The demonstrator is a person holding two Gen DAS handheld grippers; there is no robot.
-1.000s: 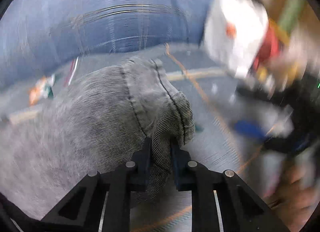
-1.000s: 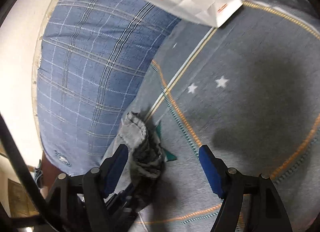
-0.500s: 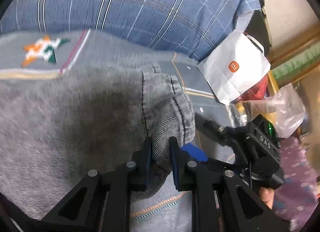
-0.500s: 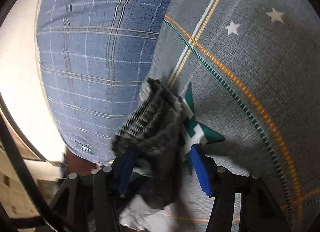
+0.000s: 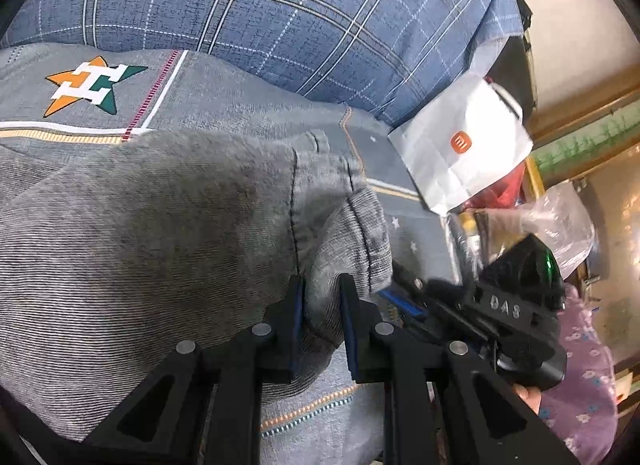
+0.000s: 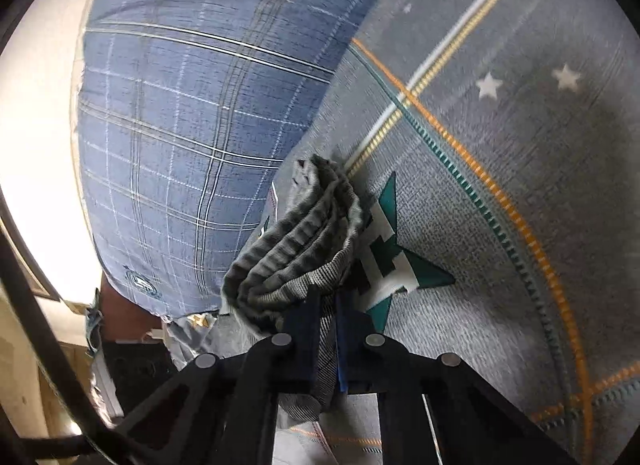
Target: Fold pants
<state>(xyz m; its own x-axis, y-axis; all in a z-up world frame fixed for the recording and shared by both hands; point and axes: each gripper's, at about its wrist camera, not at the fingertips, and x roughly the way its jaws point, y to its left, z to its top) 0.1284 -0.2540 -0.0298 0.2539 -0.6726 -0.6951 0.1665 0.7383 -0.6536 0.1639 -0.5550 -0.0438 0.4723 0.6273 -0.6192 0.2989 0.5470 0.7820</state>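
Closing since a second ago, the right gripper [image 6: 329, 307] now pinches the pants [image 5: 160, 233].
Both grippers hold cloth: the left gripper [image 5: 322, 301] is clamped on a stitched hem, the right on a bunched edge. The pants hang partly lifted over the bed [image 6: 520, 193]; no finished fold shows, so most folding likely remains.

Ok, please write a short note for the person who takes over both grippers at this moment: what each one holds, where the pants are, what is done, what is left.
Left gripper: shut on a hem edge of the grey pants.
Right gripper: shut on a bunched part of the same pants.
Pants are draped over the grey patterned bedspread, beside the blue plaid pillow.
Done: both grips are taken.
Left: no tidy fold shows yet; probably carry the held edges over and lay them flat.
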